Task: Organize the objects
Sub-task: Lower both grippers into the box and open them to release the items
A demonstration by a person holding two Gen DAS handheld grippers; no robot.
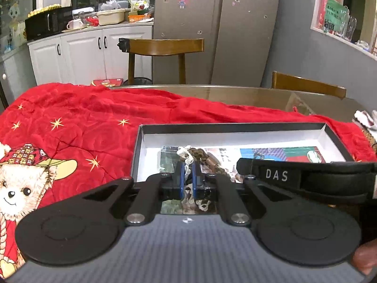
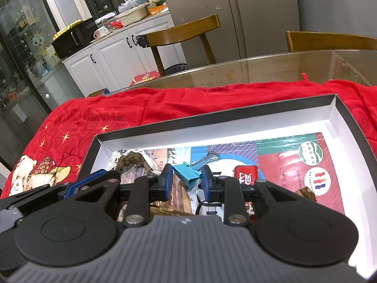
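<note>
Box (image 2: 339, 108) contents were half hidden behind both tongs. Left gripper (image 1: 187, 176) was pinched tight on a lace strip (image 1: 187, 159); right gripper (image 2: 186, 180) clamped the teal clip (image 2: 187, 175), both angled down.

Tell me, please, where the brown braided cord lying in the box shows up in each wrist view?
Left wrist view: brown braided cord sits centre, just beyond the fingertips, in the box.
Right wrist view: it lies centre-left, near the box's left wall.
Shared landmark: the wooden chair behind the table.

Home kitchen: fridge (image 1: 216, 23); white cabinets (image 1: 94, 54); microwave (image 1: 44, 23); dining chairs (image 1: 162, 47).
</note>
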